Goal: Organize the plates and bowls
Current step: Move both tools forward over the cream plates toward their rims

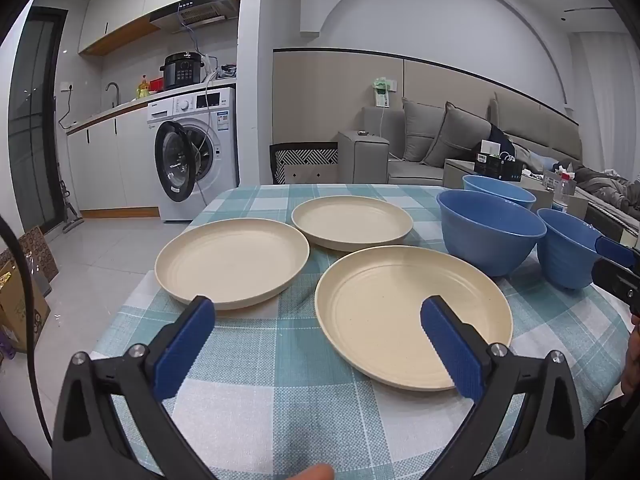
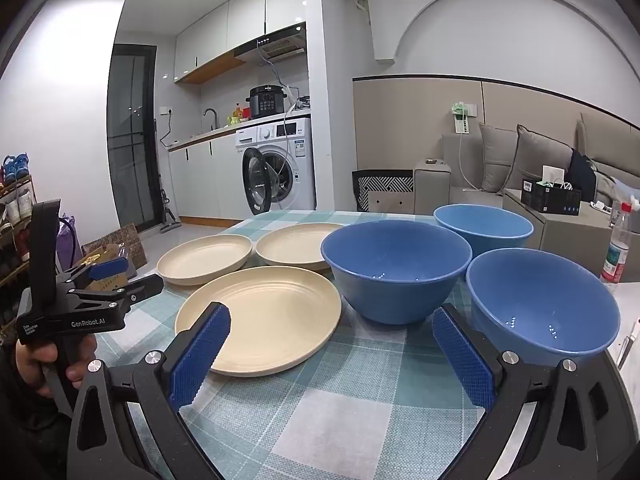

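Two hand-held grippers over a tabletop (image 1: 248,364) covered with a teal-and-white checked cloth. The left gripper (image 1: 318,320) has its blue-padded fingers (image 1: 184,344) spread wide and released, grasping nothing. The nearest cream plate (image 1: 400,312) lies flat just ahead of them, its near rim passing behind the right-hand finger tip. A second cream plate (image 1: 232,262) sits ahead of the left-hand finger, and a third cream plate (image 1: 352,222) lies farther ahead between the two — all three apart from one another.

The right gripper (image 2: 330,324) is likewise released, its fingers (image 2: 464,356) wide apart with bare cloth between them. The nearest cream plate (image 2: 264,320) lies beside and partly behind the left-hand finger; the dark blue bowl (image 2: 394,268) stands upright just ahead, between the finger tips. A second blue bowl (image 2: 540,304) sits close behind the right-hand finger, and a lighter blue bowl (image 2: 482,224) stands farthest ahead — whether the bowls touch cannot be told. In the right wrist view the left gripper (image 2: 120,276) appears at the far left edge, gripped by a hand (image 2: 52,356).
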`<state>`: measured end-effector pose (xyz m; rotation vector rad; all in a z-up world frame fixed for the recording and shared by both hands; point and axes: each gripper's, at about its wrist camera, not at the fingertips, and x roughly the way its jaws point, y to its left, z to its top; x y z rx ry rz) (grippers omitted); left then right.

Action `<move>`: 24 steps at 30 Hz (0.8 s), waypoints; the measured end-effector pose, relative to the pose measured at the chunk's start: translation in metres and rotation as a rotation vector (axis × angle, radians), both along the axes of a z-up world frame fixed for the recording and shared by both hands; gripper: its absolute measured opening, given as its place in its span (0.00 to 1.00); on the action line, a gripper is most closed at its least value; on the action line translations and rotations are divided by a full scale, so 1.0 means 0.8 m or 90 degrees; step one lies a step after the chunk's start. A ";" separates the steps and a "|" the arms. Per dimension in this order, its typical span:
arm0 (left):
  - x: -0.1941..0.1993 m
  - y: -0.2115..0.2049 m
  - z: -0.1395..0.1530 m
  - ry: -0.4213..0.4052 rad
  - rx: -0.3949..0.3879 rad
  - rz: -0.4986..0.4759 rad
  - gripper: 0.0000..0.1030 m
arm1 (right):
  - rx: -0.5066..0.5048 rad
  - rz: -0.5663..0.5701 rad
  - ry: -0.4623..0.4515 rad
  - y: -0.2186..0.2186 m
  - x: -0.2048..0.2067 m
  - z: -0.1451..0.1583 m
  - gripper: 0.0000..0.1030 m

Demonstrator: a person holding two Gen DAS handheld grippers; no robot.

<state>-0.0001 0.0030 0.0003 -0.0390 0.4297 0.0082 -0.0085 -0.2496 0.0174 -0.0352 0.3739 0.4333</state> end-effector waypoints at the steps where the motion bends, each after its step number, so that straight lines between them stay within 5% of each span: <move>1: 0.000 0.000 0.000 0.000 0.000 -0.001 1.00 | -0.001 0.000 0.000 0.000 0.000 0.000 1.00; 24: 0.003 0.001 0.000 -0.003 0.002 0.002 1.00 | -0.001 0.001 -0.001 0.004 -0.003 0.004 1.00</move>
